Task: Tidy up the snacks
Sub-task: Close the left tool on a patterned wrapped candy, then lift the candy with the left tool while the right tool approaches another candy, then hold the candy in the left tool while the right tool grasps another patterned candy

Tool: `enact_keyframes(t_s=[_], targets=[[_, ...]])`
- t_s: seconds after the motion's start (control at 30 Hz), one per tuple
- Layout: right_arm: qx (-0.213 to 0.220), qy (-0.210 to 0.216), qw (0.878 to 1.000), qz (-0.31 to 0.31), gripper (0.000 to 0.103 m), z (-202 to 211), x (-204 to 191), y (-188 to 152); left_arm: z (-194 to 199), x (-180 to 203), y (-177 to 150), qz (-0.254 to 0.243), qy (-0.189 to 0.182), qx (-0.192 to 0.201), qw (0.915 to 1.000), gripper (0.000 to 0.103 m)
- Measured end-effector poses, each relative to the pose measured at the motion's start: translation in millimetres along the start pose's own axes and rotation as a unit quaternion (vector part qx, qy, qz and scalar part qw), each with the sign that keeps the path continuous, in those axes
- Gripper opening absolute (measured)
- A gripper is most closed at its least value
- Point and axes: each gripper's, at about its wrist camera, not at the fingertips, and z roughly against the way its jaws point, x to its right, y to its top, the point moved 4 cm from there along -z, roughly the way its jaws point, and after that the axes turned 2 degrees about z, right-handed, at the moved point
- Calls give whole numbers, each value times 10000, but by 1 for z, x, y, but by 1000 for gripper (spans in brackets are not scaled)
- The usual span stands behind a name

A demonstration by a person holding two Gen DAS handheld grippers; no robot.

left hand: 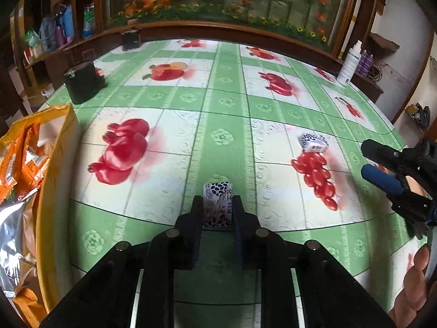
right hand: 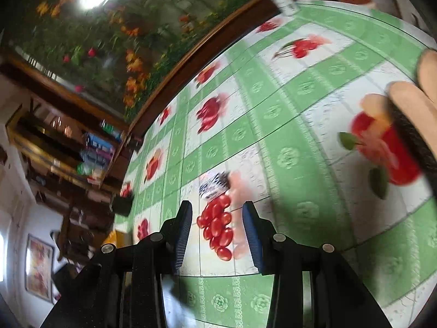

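Observation:
My left gripper [left hand: 217, 205] is shut on a small white snack packet with black speckles [left hand: 217, 202], held just above the green fruit-print tablecloth [left hand: 224, 101]. A second speckled packet [left hand: 313, 142] lies on the cloth to the right, by the printed red grapes; the right wrist view shows the same packet [right hand: 214, 185] ahead of my right gripper [right hand: 217, 213]. That gripper's jaws stand apart with nothing between them, only the cloth [right hand: 286, 125] below. In the left wrist view the right gripper [left hand: 364, 158] enters from the right edge.
A yellow basket [left hand: 56, 180] with orange and silver snack bags sits at the left. Two dark boxes [left hand: 82, 80] stand at the far left of the table, and a white spray bottle [left hand: 348, 64] at the far right. A hand [left hand: 415, 281] shows at the lower right.

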Motion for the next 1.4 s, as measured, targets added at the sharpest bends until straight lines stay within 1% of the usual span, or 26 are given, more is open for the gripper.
enact_keyframes(t_s=[0.07, 0.1, 0.17, 0.23, 0.33, 0.47, 0.5, 0.53, 0.57, 0.63, 0.7, 0.73, 0.83, 0.87, 0.97, 1.0, 1.1, 1.13, 1.17, 1.2, 1.23, 1.3, 1.4], targets=[[14, -17, 9998, 216, 42, -6, -6, 2, -1, 3, 0, -193, 122, 103, 9997, 19], [-1, -35, 9994, 340, 42, -10, -10, 4, -1, 4, 1, -238, 113, 100, 9996, 19], [-129, -69, 9981, 593, 42, -22, -20, 11, -4, -1, 5, -150, 50, 97, 9998, 19], [-136, -41, 9974, 710, 42, -30, -27, 18, -5, -5, 6, -126, 53, 98, 9999, 19], [-128, -131, 9960, 877, 42, -45, -35, 34, -5, -10, 7, -57, 96, 103, 9999, 19], [-294, -246, 9932, 1101, 42, -68, -38, 46, -6, -8, 6, -104, 158, 105, 9998, 19], [-405, -195, 9929, 1104, 42, -73, -36, 45, -6, -8, 7, -100, 155, 103, 9998, 19], [-479, -238, 9923, 1119, 42, -75, -33, 43, -6, -8, 7, -89, 150, 99, 9998, 19], [-501, -346, 9913, 1165, 42, -76, -30, 41, -7, -7, 7, -97, 159, 95, 9998, 19], [-571, -295, 9904, 1224, 42, -72, -29, 34, -6, -8, 7, -98, 154, 95, 9998, 19], [-631, -313, 9891, 1290, 42, -65, -28, 26, -7, -8, 7, -95, 146, 89, 9998, 19], [-681, -258, 9885, 1327, 42, -61, -28, 19, -7, -8, 7, -94, 145, 92, 9998, 19], [-960, -158, 9853, 1402, 42, -58, -30, -1, -7, -8, 7, -83, 139, 84, 9998, 19], [-937, -184, 9846, 1462, 42, -57, -33, -5, -7, -8, 7, -75, 129, 77, 9999, 19], [-709, -806, 9781, 1783, 41, -58, -36, -7, -7, -8, 6, -87, 133, 87, 9998, 19], [-695, -876, 9773, 1801, 41, -60, -37, -6, -7, -8, 6, -103, 143, 90, 9998, 19], [-642, -897, 9780, 1771, 42, -65, -40, -4, -6, -8, 6, -120, 157, 95, 9998, 19], [-627, -946, 9762, 1850, 42, -66, -43, -6, -7, -7, 6, -130, 162, 97, 9997, 19], [-624, -1087, 9715, 2013, 41, -67, -47, -8, -6, -7, 6, -142, 165, 98, 9997, 19], [-639, -1256, 9664, 2151, 26, -68, -50, -12, -6, -7, 6, -122, 125, 92, 9998, 19], [-622, -1357, 9633, 2233, 21, -67, -51, -15, -6, -7, 6, -71, 44, 75, 9999, 19], [-546, -1367, 9655, 2147, 21, -61, -51, -18, -5, -7, 6, -19, -82, 48, 10000, 19], [-388, -1189, 9720, 1990, 21, -41, -51, -21, -2, -8, 8, 104, -325, 38, 9994, 19]])
